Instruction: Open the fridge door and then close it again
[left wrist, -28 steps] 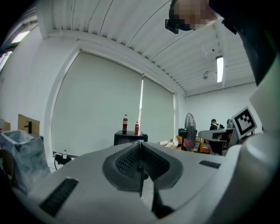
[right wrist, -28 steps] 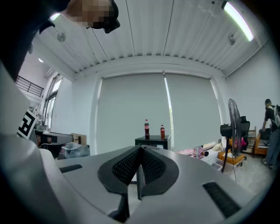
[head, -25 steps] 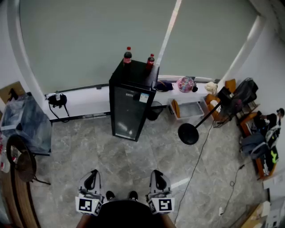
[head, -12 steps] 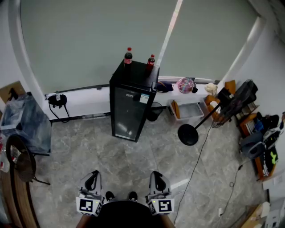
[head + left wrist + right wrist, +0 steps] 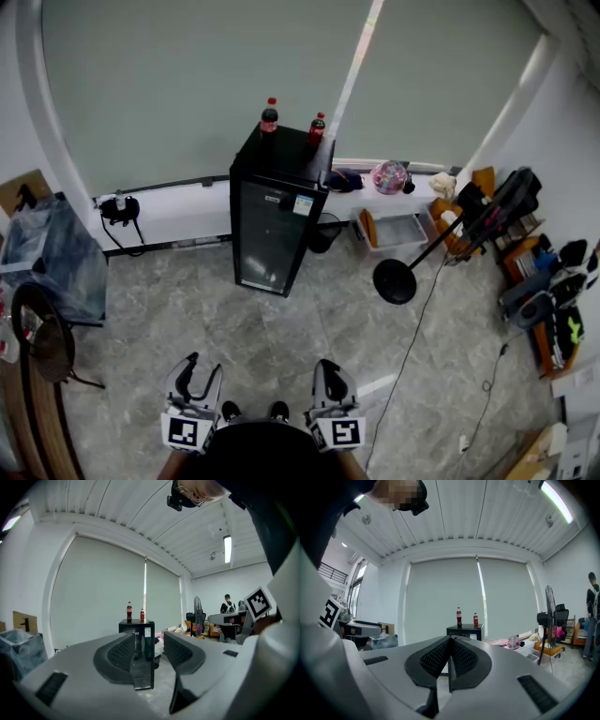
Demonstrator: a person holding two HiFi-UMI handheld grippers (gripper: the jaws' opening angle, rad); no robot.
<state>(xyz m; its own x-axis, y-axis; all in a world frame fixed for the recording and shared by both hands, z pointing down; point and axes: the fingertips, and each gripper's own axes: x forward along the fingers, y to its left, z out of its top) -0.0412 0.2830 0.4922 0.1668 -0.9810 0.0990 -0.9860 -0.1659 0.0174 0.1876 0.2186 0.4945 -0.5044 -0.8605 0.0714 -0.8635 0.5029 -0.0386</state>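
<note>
A small black fridge [image 5: 270,228] with a glass door stands against the far wall, several steps ahead of me. Its door is closed. Two cola bottles [image 5: 269,115] stand on its top. My left gripper [image 5: 204,367] is low in the head view near my body. Its jaws have just been opening and stand apart with nothing between them. In the left gripper view the fridge [image 5: 143,667] shows through the gap of that gripper [image 5: 149,637]. My right gripper [image 5: 328,370] is shut and empty. The right gripper [image 5: 451,641] points level at the fridge [image 5: 473,632].
A fan on a pole with a round black base [image 5: 394,281] stands right of the fridge, and a cable [image 5: 412,347] trails over the floor. A low white ledge [image 5: 187,211] runs along the wall. A covered box [image 5: 47,262] and a round stool [image 5: 45,347] stand left. A person [image 5: 227,605] stands far right.
The left gripper's jaws have opened from shut. Both grippers have stayed where they were, and the fridge door is still closed.
</note>
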